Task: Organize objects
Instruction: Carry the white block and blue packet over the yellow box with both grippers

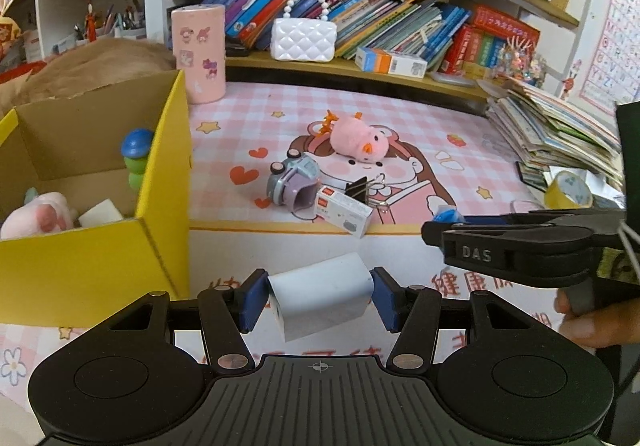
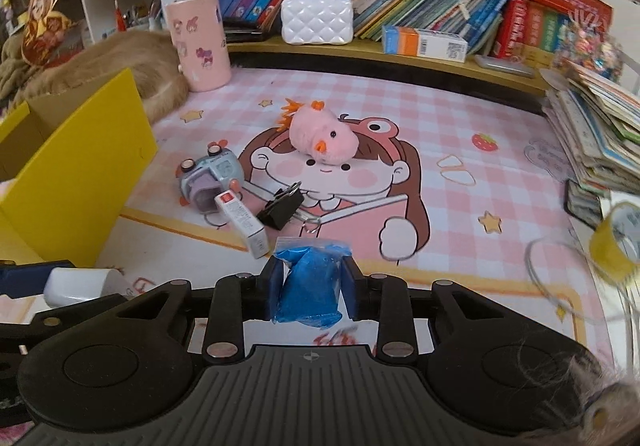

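From the left wrist cam, the left gripper (image 1: 320, 300) has its blue pads clamped on a small white box (image 1: 322, 296) held just off the pink mat (image 1: 440, 118), right beside the yellow cardboard box (image 1: 92, 246), which already has a few toys in it. Over on the right wrist cam, the right gripper (image 2: 309, 286) is squeezed tight on a blue bagged lump (image 2: 309, 286), with the toy car (image 2: 210, 180), binder clip (image 2: 282, 210) and pink plush (image 2: 322, 140) sitting loose on the mat ahead.

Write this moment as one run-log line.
left gripper: shut on white box | right gripper: shut on blue bag | yellow carton: open
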Action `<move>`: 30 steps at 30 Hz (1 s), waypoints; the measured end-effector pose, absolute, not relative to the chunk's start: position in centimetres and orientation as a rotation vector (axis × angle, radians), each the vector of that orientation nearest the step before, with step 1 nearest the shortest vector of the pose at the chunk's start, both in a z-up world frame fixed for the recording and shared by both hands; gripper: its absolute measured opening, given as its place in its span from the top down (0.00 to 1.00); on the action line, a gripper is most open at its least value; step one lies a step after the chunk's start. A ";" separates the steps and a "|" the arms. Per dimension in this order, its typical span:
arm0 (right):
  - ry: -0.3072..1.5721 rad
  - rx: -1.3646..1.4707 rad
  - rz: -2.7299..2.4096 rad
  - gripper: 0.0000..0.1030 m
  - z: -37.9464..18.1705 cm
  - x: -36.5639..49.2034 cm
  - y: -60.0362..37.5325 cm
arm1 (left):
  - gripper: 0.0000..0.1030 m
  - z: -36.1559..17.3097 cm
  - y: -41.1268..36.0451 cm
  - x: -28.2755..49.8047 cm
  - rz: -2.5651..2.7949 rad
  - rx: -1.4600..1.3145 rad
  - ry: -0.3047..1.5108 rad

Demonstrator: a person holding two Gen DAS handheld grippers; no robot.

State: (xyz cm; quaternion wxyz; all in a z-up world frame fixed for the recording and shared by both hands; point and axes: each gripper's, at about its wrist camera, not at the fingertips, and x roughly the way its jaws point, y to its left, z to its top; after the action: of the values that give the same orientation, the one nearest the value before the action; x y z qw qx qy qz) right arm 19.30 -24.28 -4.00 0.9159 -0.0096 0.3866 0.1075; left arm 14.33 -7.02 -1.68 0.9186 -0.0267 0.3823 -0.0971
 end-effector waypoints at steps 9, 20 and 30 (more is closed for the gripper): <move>0.811 -0.005 0.188 0.73 -3.2 14.0 -20.5 | 0.47 -1.5 -2.4 11.0 -0.228 -0.061 0.773; 0.826 -0.059 0.283 0.73 -3.4 7.9 -11.9 | 0.47 -1.0 5.2 6.0 -0.149 -0.090 0.751; 0.815 -0.057 0.330 0.73 -3.5 4.5 -6.4 | 0.47 -0.8 10.6 1.9 -0.092 -0.106 0.734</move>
State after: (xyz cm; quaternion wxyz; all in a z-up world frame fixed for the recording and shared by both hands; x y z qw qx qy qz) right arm 4.49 -6.45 -3.54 0.9045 -0.0274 0.3945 0.1597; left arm 1.94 10.60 -0.76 0.9311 -0.0516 0.3583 -0.0448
